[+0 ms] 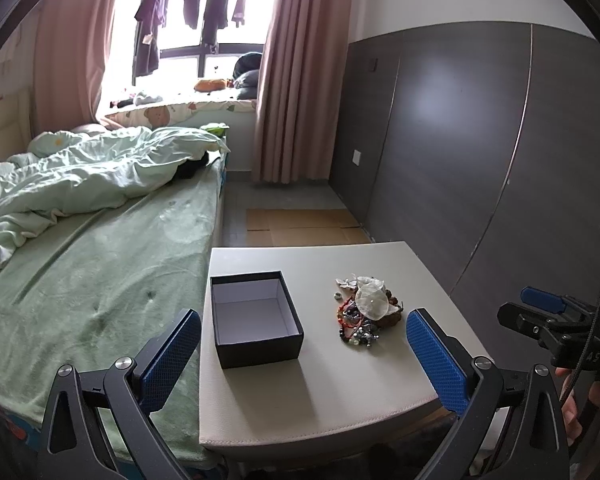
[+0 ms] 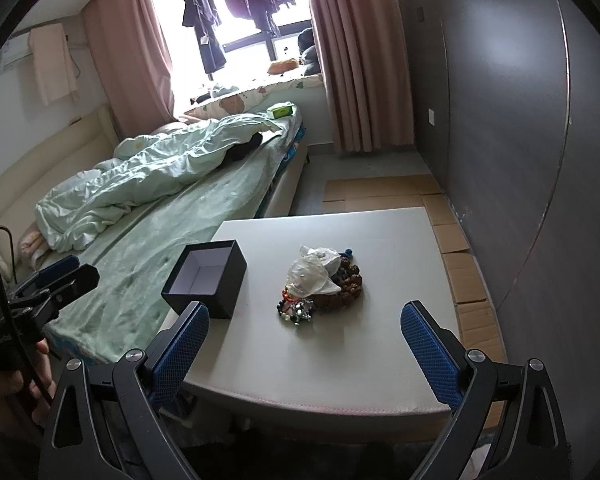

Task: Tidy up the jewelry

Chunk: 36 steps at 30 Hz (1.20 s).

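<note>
Jewelry heap [image 1: 364, 312] beside open, seemingly empty box [image 1: 256, 318]

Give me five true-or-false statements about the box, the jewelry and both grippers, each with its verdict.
1. The black box stands open with nothing in it. True.
2. The jewelry pile lies inside the box. False: it sits on the table, apart from the box.
3. The left gripper is shut on a necklace. False: its fingers are spread wide and hold nothing.
4. The right gripper is open. True.
5. The box is on the side of the jewelry nearer the bed. True.
</note>
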Each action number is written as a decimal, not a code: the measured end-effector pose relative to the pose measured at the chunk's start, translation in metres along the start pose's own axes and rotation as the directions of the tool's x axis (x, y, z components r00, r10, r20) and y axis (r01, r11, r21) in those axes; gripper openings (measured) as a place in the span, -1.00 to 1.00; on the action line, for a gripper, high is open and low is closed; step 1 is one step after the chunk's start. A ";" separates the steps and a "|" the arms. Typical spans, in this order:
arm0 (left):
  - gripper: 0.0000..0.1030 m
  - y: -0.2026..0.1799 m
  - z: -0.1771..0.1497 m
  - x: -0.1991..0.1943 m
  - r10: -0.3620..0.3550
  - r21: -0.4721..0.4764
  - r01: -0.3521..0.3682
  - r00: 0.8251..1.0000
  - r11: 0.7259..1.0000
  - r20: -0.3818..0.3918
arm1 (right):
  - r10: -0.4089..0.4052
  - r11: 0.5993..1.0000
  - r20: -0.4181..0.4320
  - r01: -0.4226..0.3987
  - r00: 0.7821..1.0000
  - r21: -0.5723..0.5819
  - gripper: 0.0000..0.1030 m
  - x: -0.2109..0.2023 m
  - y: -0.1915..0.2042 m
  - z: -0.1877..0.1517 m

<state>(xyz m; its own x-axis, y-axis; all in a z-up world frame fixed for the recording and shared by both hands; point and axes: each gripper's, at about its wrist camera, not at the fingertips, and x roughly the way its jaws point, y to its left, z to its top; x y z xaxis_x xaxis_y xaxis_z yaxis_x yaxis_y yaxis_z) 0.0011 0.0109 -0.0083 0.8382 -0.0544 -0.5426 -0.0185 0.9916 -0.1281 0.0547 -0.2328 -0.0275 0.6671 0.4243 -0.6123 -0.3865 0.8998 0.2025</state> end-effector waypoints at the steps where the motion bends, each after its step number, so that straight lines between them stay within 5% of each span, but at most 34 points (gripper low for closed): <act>1: 0.99 0.000 0.000 0.000 0.000 0.000 0.000 1.000 1.000 0.001 | -0.001 1.000 0.000 0.001 1.000 0.000 0.88 0.000 0.000 0.000; 21: 0.97 -0.006 0.012 0.022 -0.030 -0.007 0.029 0.999 1.000 -0.025 | -0.007 1.000 -0.022 0.008 1.000 0.021 0.88 0.009 0.000 0.001; 36: 0.54 -0.011 0.019 0.094 -0.087 -0.080 0.075 0.985 0.994 -0.152 | 0.005 0.954 -0.075 0.017 0.997 0.301 0.88 0.047 -0.056 0.020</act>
<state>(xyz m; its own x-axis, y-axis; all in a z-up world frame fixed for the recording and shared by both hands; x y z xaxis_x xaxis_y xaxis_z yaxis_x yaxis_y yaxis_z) 0.0904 -0.0030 -0.0417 0.7439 -0.1573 -0.6495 0.0006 0.9721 -0.2346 0.1205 -0.2609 -0.0524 0.6156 0.4204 -0.6666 -0.1653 0.8959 0.4123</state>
